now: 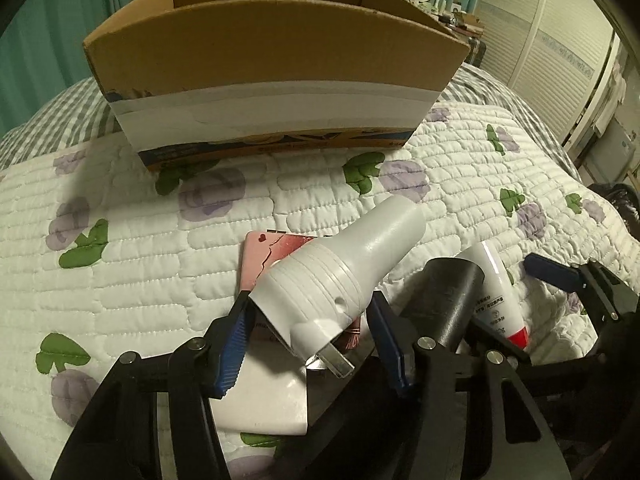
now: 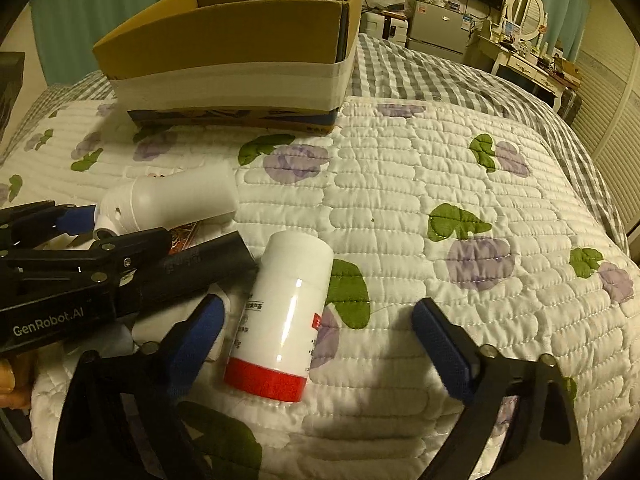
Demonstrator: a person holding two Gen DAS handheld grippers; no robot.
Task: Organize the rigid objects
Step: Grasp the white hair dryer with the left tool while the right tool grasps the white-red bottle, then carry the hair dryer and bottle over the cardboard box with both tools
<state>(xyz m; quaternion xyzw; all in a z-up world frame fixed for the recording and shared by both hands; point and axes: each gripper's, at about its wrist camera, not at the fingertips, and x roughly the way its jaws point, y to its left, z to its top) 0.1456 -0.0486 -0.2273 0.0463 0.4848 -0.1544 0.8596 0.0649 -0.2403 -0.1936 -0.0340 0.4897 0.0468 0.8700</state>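
Observation:
My left gripper (image 1: 308, 320) is shut on a white plug-in device (image 1: 344, 276) with metal prongs, held above a pink card (image 1: 260, 256) and a white flat block (image 1: 264, 400) on the quilt. The device also shows in the right wrist view (image 2: 168, 200). My right gripper (image 2: 320, 332) is open around a white tube with a red end (image 2: 284, 316), which lies on the quilt. That tube (image 1: 500, 296) lies beside a black cylinder (image 1: 448, 300). An open cardboard box (image 1: 276, 80) stands farther back on the bed.
The quilted floral bedspread (image 2: 440, 184) covers the bed, with a grey checked sheet (image 2: 420, 68) behind. A dresser with a mirror (image 2: 528, 36) and a small fridge (image 2: 436, 32) stand beyond the bed. The black cylinder (image 2: 200, 268) lies left of the tube.

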